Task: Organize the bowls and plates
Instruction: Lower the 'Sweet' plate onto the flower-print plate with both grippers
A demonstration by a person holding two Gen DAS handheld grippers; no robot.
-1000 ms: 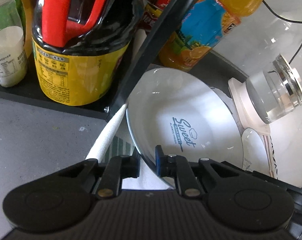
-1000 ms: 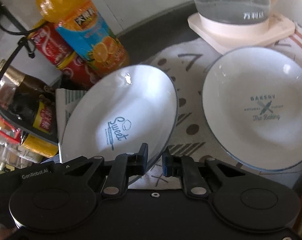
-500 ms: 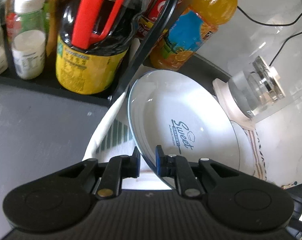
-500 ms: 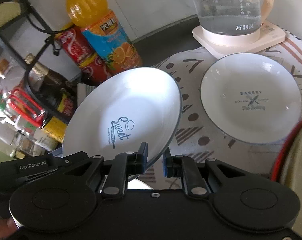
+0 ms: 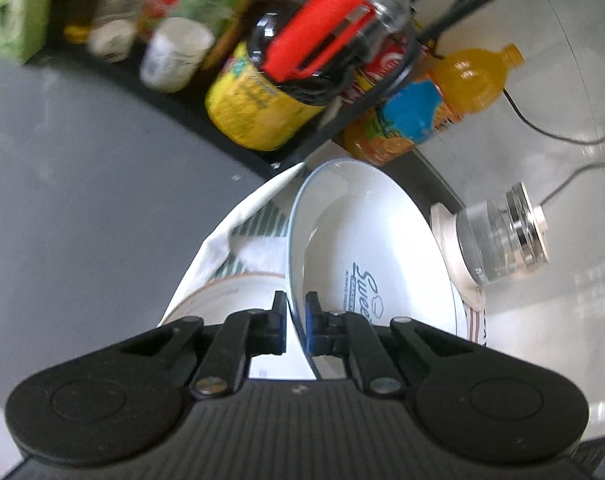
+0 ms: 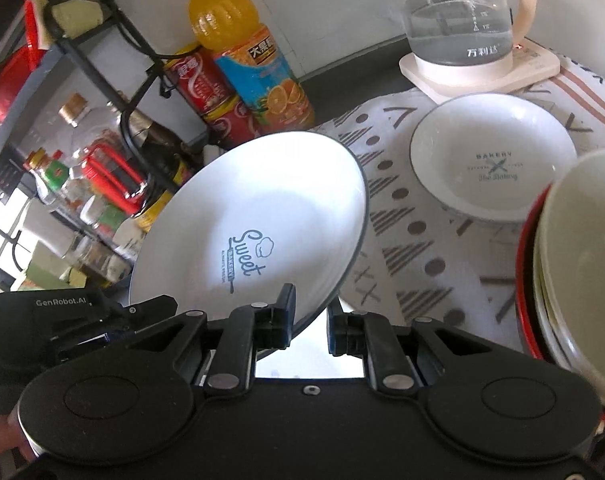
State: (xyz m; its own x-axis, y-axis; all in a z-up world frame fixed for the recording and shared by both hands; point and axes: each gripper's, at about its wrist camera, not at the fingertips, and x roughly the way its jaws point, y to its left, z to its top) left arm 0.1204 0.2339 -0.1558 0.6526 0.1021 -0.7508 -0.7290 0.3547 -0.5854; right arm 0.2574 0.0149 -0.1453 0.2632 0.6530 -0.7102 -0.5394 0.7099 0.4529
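Observation:
A white "Sweet" plate (image 5: 354, 248) with a thin blue rim is held tilted in the air. My left gripper (image 5: 295, 322) is shut on its edge. In the right wrist view the same plate (image 6: 262, 216) fills the middle. My right gripper (image 6: 309, 320) has its fingers apart around the plate's lower rim, with a gap on the right side. A white "Bakery" plate (image 6: 492, 156) lies flat on the patterned cloth (image 6: 414, 248) at the right. A stack of cream bowls (image 6: 578, 264) stands at the far right edge.
A black wire rack (image 6: 102, 40) with sauce bottles stands at the left. An orange juice bottle (image 6: 246, 52) and red cans (image 6: 206, 92) stand behind the plate. A glass kettle (image 6: 462, 20) sits on its base at the back right. Another dish (image 5: 230, 300) shows under the left gripper.
Both grippers have risen and pulled back with the "Sweet" plate. The right gripper's fingers have opened wider off the rim. The stack of bowls has come into the right wrist view.

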